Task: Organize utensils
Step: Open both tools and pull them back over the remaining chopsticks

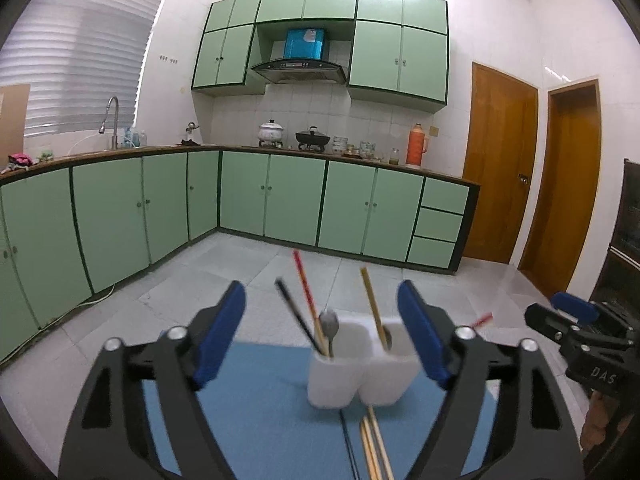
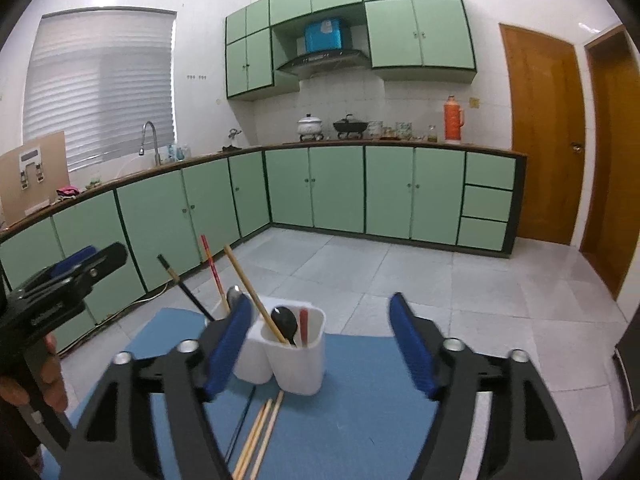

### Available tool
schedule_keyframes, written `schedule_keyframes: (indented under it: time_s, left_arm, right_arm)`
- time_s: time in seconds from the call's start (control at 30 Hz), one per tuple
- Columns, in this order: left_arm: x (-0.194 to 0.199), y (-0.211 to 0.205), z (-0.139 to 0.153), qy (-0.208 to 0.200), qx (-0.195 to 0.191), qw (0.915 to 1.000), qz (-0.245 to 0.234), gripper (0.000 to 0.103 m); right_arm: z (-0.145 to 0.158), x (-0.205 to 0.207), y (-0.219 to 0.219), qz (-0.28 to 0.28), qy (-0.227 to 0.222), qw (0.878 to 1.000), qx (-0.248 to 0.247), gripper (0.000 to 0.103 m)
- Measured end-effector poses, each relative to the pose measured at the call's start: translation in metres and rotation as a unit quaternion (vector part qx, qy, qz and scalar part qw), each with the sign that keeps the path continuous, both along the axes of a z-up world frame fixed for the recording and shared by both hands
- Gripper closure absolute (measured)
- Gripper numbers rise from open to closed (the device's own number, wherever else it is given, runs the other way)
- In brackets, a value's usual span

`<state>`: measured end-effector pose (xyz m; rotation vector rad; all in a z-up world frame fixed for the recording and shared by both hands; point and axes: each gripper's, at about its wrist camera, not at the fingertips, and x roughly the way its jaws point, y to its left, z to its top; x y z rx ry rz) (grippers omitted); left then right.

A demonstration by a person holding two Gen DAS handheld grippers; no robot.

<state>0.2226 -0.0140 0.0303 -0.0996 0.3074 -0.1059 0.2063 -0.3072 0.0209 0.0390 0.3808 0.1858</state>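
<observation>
A white two-compartment utensil holder stands on a blue mat. Its left compartment holds a black chopstick, a red chopstick and a metal spoon. Its right compartment holds a wooden chopstick, a black spoon and a short red piece. Several loose wooden chopsticks and a thin black one lie on the mat in front. My left gripper is open and empty around the holder. My right gripper is open and empty just behind it.
The mat lies on a table above a grey tiled floor. Green kitchen cabinets line the back and left walls. Wooden doors stand at right. The right gripper's body shows in the left view, the left one's in the right view.
</observation>
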Motion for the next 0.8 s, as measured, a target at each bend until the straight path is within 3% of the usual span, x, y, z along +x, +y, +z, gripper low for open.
schedule_keyframes:
  time_s: [0.1,0.43,0.8]
  left_arm:
    - [-0.019,0.002,-0.012,0.009,0.005,0.9999,0.001,0.018]
    - [-0.067,0.004,-0.068,0.069,0.044,0.9966,-0.004,0.016]
    - [-0.092,0.018,-0.128,0.144,0.074,0.9868,0.001,0.016]
  right_arm:
    - [-0.014,-0.026,-0.002,-0.008,0.001,1.000,0.003,0.015]
    - [-0.078,-0.077,0.013,-0.001,0.067,0.998,-0.006,0.015]
    - [-0.139,-0.105,0.035,0.003,0.129,0.992,-0.014,0.017]
